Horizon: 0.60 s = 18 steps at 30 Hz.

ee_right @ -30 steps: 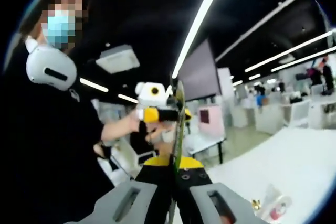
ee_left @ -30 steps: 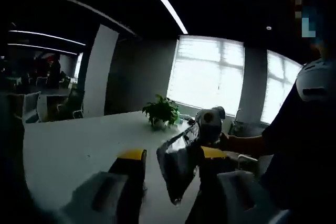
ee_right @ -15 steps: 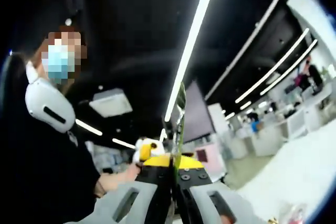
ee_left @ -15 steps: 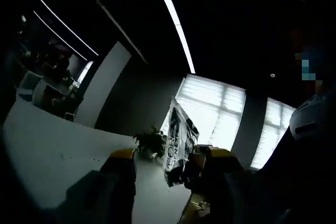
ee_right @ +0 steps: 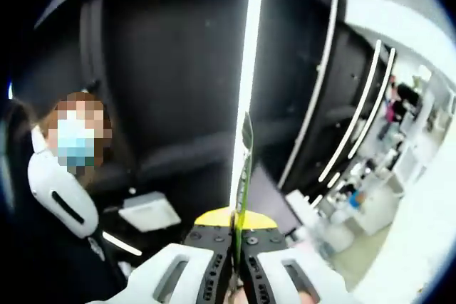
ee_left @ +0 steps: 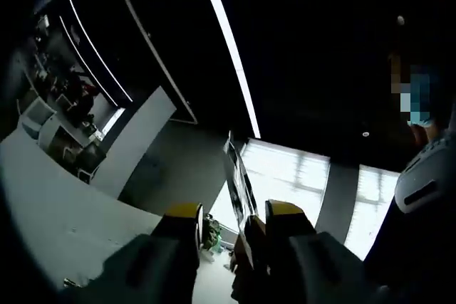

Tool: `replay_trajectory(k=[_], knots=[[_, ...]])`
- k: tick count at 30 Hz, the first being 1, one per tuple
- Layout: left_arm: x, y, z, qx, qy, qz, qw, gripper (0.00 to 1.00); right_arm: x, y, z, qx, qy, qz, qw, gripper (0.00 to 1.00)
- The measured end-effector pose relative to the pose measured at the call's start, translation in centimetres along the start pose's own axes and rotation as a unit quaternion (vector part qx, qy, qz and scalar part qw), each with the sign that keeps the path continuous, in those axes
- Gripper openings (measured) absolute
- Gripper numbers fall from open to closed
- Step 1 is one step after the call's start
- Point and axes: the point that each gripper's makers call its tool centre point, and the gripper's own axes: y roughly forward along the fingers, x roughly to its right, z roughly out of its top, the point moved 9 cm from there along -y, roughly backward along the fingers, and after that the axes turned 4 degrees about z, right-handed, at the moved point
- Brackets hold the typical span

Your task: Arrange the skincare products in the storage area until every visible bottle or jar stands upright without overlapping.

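Right gripper view: thin flat packet (ee_right: 244, 169) stands edge-on, pinched between closed right gripper (ee_right: 234, 231) jaws | left gripper view: same packet's printed face (ee_left: 239, 186) rises beside the inner jaw of the left gripper (ee_left: 231, 215), jaws parted | print unreadable | white table (ee_left: 50, 204) lower left.

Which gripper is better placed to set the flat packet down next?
Right, probably: the right gripper is shut on the flat packet, while the left gripper stands open beside it.
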Motion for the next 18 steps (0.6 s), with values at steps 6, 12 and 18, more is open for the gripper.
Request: replay_trajectory(k=[6, 12, 18], knots=[[0.2, 0.6, 0.6, 0.044, -0.010, -0.011, 0.9989, 0.24, 0.2, -0.1, -1.2, 0.036, 0.026, -0.011, 0.9990, 0.00], [0.6, 0.9, 0.0, 0.033, -0.001, -0.008, 0.9994, 0.09, 0.3, -0.1, -1.6, 0.027, 0.030, -0.011, 0.9991, 0.00], [0.6, 0.8, 0.0, 0.031, 0.000, -0.005, 0.9995, 0.05, 0.4, -0.1, -1.6, 0.025, 0.030, -0.009, 0.9992, 0.00]])
